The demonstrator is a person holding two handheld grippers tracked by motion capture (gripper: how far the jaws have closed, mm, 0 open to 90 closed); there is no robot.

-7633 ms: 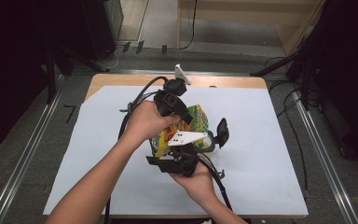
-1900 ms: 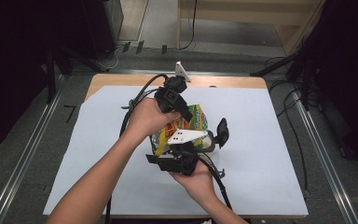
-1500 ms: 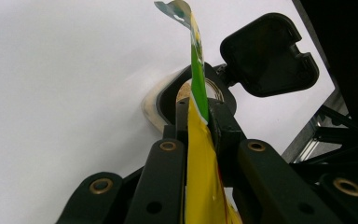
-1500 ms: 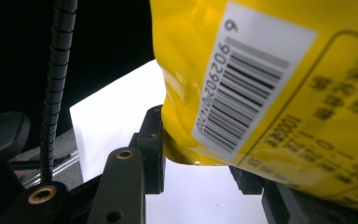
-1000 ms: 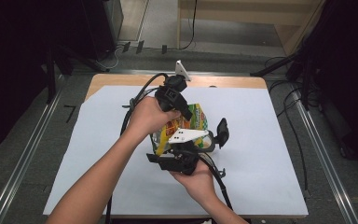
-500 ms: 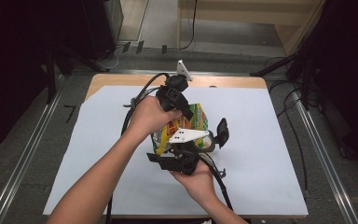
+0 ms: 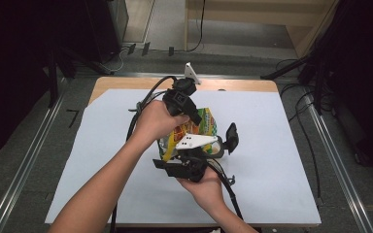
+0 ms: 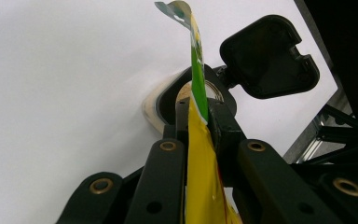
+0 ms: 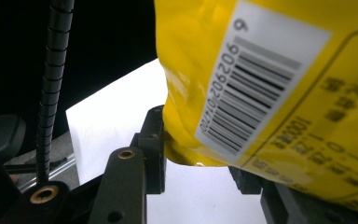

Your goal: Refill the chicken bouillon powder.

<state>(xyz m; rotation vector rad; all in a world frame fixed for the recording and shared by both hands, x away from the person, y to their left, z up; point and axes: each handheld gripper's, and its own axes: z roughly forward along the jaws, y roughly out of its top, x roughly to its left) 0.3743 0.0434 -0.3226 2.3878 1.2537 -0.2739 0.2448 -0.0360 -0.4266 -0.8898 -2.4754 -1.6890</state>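
Grippers both hold our yellow snack bag (image 7: 201, 127) mid-table: left gripper (image 8: 196, 119) pinches its edge, right gripper (image 9: 200, 163) seemingly clamps its bottom.

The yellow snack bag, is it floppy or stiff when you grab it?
Probably floppy: the yellow bag dents where the right gripper squeezes it. Its thin top edge stands up, pinched flat in the left gripper, so it seems crinkly and light. Its shiny skin may be slippery.

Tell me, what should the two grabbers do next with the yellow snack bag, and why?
Probably tip the yellow snack bag a bit more toward the open black container below. The left gripper is shut on the bag's top edge, the right gripper holds its bottom corner, and the container's lid is flipped open, so pouring looks likely.
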